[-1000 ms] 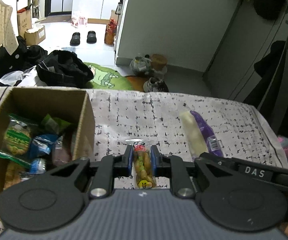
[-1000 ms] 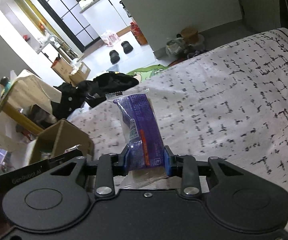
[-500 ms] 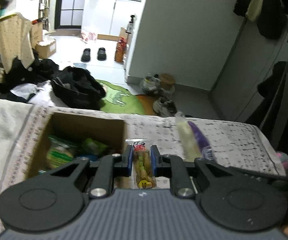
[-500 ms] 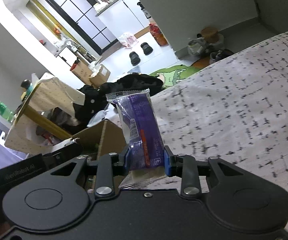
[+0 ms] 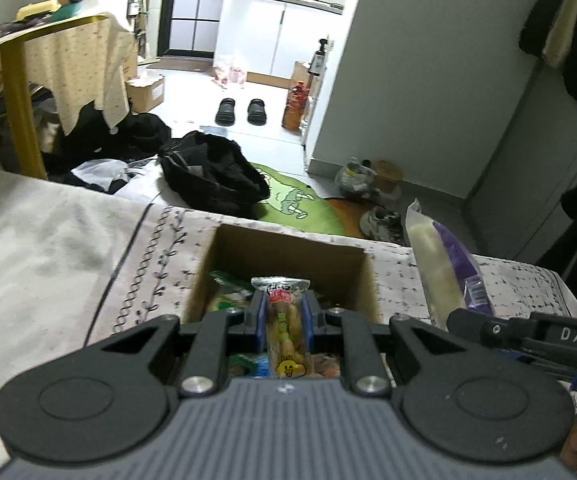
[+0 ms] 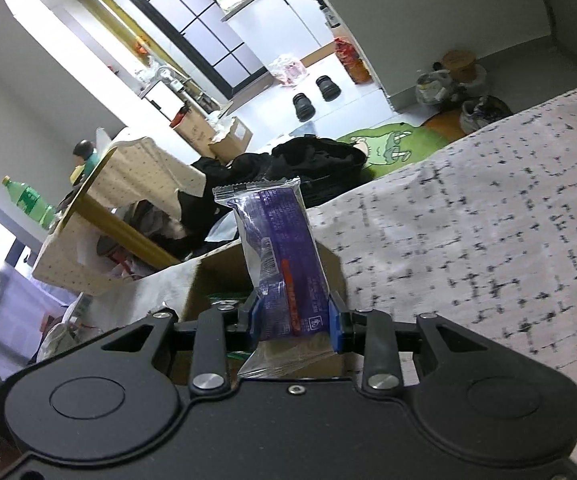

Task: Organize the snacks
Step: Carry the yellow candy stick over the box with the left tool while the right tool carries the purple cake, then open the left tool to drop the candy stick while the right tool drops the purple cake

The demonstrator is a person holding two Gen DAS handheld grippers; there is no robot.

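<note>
Patterned cloth (image 5: 508,280) covers the surface under my grippers, with a cluttered floor beyond it: black slippers (image 5: 240,111), a dark bag (image 5: 212,176) and a green mat (image 5: 292,200).

On that cloth stands an open cardboard box (image 5: 288,252) with several snack packets lying in it. My left gripper (image 5: 283,316) hangs right over the box opening, its fingers (image 5: 258,316) pinched tight on a slim yellow snack stick (image 5: 286,332) that has a red label at its far end and a cartoon face near me.

My right gripper (image 6: 293,314) sits just beside the left one, at the box's near right corner. Its fingers (image 6: 334,328) clamp a purple snack pack (image 6: 284,264) by its lower part, so the pack stands up above them. From the left wrist view the same pack (image 5: 444,272) shows its pale underside, rising to the right of the box.
</note>
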